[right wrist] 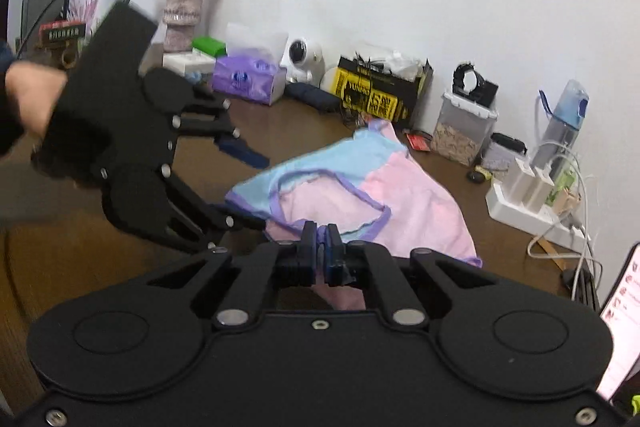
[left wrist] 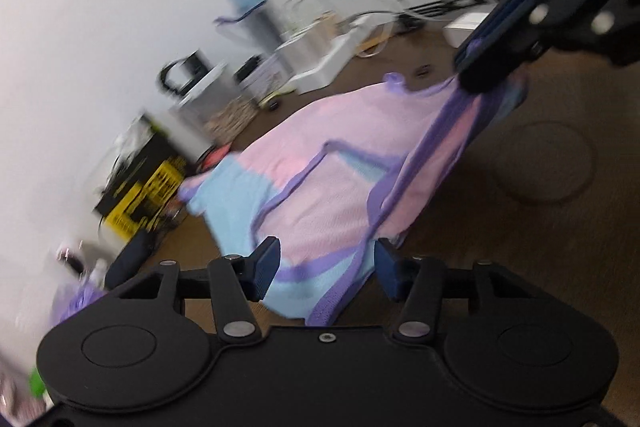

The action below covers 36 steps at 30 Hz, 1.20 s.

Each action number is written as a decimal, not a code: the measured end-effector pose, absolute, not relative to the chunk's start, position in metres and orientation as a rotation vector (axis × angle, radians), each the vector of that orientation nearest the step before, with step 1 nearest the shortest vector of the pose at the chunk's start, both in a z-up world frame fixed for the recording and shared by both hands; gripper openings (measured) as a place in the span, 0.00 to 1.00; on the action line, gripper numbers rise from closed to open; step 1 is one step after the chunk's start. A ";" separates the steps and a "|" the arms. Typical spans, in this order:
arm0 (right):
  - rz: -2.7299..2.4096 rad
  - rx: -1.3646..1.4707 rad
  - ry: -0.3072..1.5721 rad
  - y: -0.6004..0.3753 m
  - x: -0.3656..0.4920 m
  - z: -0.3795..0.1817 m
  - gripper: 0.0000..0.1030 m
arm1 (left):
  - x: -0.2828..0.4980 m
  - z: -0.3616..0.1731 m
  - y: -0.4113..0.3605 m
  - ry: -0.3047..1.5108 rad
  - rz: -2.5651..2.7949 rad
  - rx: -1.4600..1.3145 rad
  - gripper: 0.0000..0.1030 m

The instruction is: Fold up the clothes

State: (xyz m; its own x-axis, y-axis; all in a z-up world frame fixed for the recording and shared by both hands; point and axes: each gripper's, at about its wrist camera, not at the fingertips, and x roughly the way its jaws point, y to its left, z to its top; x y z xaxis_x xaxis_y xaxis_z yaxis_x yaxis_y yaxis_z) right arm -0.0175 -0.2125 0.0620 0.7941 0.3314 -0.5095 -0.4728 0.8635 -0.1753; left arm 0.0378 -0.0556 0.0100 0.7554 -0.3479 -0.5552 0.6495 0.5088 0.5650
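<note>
A pink and light-blue garment with purple trim (left wrist: 320,167) lies partly on the brown table, one corner lifted. My left gripper (left wrist: 326,269) is open, its two blue pads on either side of the garment's near hem, not clamped. My right gripper (right wrist: 321,245) is shut on the garment's purple-trimmed edge (right wrist: 320,233); it also shows in the left wrist view (left wrist: 486,65), pulling that edge up and taut. The left gripper shows in the right wrist view (right wrist: 248,187), open beside the blue part of the garment (right wrist: 316,159).
Along the wall stand a yellow-black bag (right wrist: 380,95), a purple tissue box (right wrist: 246,79), a vase of flowers (right wrist: 182,15), clear containers (right wrist: 464,131), a water bottle (right wrist: 564,123) and a white power strip with cables (right wrist: 532,211). A phone (right wrist: 620,315) lies at the right.
</note>
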 end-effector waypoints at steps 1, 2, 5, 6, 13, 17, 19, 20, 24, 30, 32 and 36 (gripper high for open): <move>0.437 -0.292 0.490 -0.215 -0.019 0.061 0.05 | 0.037 0.007 -0.059 0.402 -0.635 0.856 0.39; 0.440 -0.283 0.488 -0.216 -0.022 0.061 0.05 | 0.036 0.002 -0.062 0.409 -0.668 0.875 0.29; 0.440 -0.287 0.495 -0.219 -0.027 0.060 0.05 | 0.043 0.003 -0.067 0.488 -0.711 0.853 0.02; 0.432 -0.290 0.510 -0.220 -0.027 0.058 0.05 | 0.043 0.005 -0.066 0.480 -0.725 0.844 0.02; 0.369 -0.224 0.544 -0.231 -0.031 0.052 0.73 | 0.037 0.052 -0.048 0.353 -0.538 0.644 0.02; 0.374 -0.193 0.524 -0.214 -0.029 0.053 0.76 | 0.019 0.068 -0.044 0.287 -0.463 0.591 0.02; 0.341 -0.163 0.533 -0.202 -0.017 0.051 0.76 | 0.015 0.069 -0.045 0.293 -0.442 0.584 0.02; 0.312 -0.151 0.542 -0.197 -0.012 0.051 0.76 | 0.013 0.069 -0.046 0.303 -0.409 0.575 0.02; 0.082 -0.284 0.448 -0.154 0.001 0.043 0.76 | 0.020 0.074 -0.049 0.339 -0.363 0.501 0.02; -0.081 -0.519 0.425 -0.132 -0.011 0.019 0.65 | 0.018 0.087 -0.026 0.347 -0.278 0.382 0.02; -0.119 -0.541 0.401 -0.142 -0.026 0.027 0.64 | 0.013 0.092 -0.015 0.366 -0.283 0.314 0.02; -0.177 -0.555 0.288 -0.162 -0.061 0.064 0.64 | -0.022 0.096 -0.010 0.349 -0.288 0.224 0.02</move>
State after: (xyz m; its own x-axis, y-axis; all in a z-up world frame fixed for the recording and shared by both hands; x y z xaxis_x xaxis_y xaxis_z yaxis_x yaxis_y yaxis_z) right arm -0.0614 -0.1618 0.0641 0.9448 -0.2420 -0.2208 0.0879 0.8364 -0.5410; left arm -0.0223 -0.0098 0.0964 0.8996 -0.2377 -0.3664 0.3143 0.9348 0.1653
